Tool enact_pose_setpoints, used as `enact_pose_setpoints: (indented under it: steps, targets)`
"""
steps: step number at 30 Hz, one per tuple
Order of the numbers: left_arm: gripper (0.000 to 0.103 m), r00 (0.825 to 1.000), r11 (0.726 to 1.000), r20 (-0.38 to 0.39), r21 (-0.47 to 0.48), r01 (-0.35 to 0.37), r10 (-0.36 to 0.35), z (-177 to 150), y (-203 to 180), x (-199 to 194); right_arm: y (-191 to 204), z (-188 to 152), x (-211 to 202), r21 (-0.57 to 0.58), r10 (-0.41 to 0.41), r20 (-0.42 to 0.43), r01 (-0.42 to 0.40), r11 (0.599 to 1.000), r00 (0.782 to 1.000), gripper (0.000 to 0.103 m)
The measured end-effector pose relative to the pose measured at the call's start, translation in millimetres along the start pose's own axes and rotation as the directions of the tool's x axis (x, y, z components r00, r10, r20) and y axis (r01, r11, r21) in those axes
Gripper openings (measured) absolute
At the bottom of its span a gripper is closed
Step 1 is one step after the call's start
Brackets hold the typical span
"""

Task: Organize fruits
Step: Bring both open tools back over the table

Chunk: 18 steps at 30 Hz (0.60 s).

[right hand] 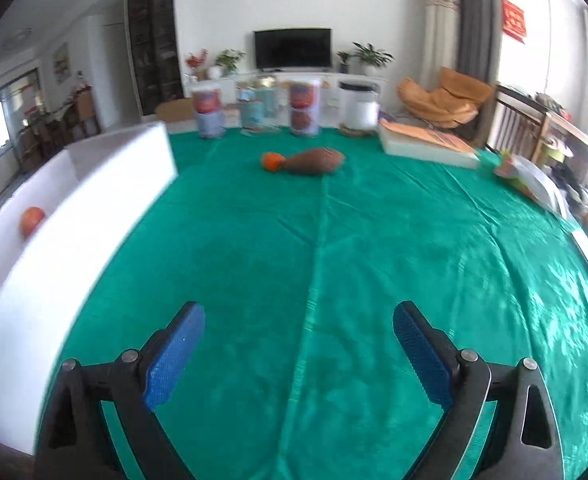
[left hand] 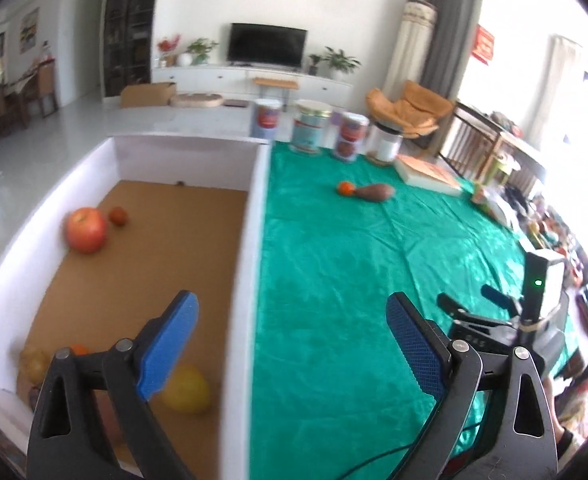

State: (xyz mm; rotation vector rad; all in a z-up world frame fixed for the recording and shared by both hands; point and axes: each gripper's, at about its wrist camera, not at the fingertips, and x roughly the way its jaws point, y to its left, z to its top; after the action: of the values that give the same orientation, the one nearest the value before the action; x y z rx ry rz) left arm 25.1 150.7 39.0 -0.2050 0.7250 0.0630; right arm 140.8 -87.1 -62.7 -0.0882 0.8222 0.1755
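Room: living room, TV [right hand: 292, 49] on a white low cabinet at the far wall, potted plants beside it, orange lounge chair [left hand: 410, 110] to the right, bright window on the right edge.
Desk: covered with a creased green cloth [right hand: 334, 260]; a row of tins [right hand: 304, 108] and a white canister [right hand: 360, 110] stand along the far edge, a flat white box [right hand: 428, 142] lies at far right.
Bin: white-walled box [left hand: 253, 240] with a brown cardboard floor sits on the left side of the desk.
Fruit in bin: red apple [left hand: 86, 230] with a small dark-red fruit [left hand: 118, 216] just beside it near the far-left wall; a yellow fruit [left hand: 185, 394] near the front by the dividing wall; more pale and orange pieces in the near-left corner, too blurred to name.
Fruit on cloth: small orange [right hand: 271, 161] touching the narrow end of a sweet potato [right hand: 314, 161], far centre, well apart from both grippers.
Left gripper [left hand: 289, 344]: fingers spread wide, nothing between them, straddling the bin's right wall.
Right gripper [right hand: 298, 354]: fingers spread wide, empty, over bare cloth.
Blur: both views are slightly smeared.
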Motion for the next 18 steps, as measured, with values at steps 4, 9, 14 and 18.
enact_pose_setpoints:
  steps: [4, 9, 14, 18]
  targets:
    - [0.097, 0.993, 0.991, -0.080, 0.090, 0.098, -0.091, -4, -61, 39, -46, -21, 7, 0.054, -0.091, -0.020, 0.092, 0.994, 0.996, 0.095]
    - [0.096, 0.977, 0.985, -0.183, 0.113, 0.132, -0.110, -15, -99, 106, -66, -38, 13, 0.095, -0.096, -0.073, 0.102, 0.990, 0.993, 0.095]
    - [0.096, 0.978, 0.987, -0.208, 0.152, 0.060, -0.028, -26, -104, 166, -67, -43, 24, 0.114, -0.085, -0.135, 0.101, 0.988, 0.987, 0.099]
    - [0.096, 0.967, 0.987, -0.253, 0.158, 0.019, 0.022, -32, -90, 199, -63, -43, 26, 0.107, -0.085, -0.143, 0.101, 0.989, 0.986, 0.103]
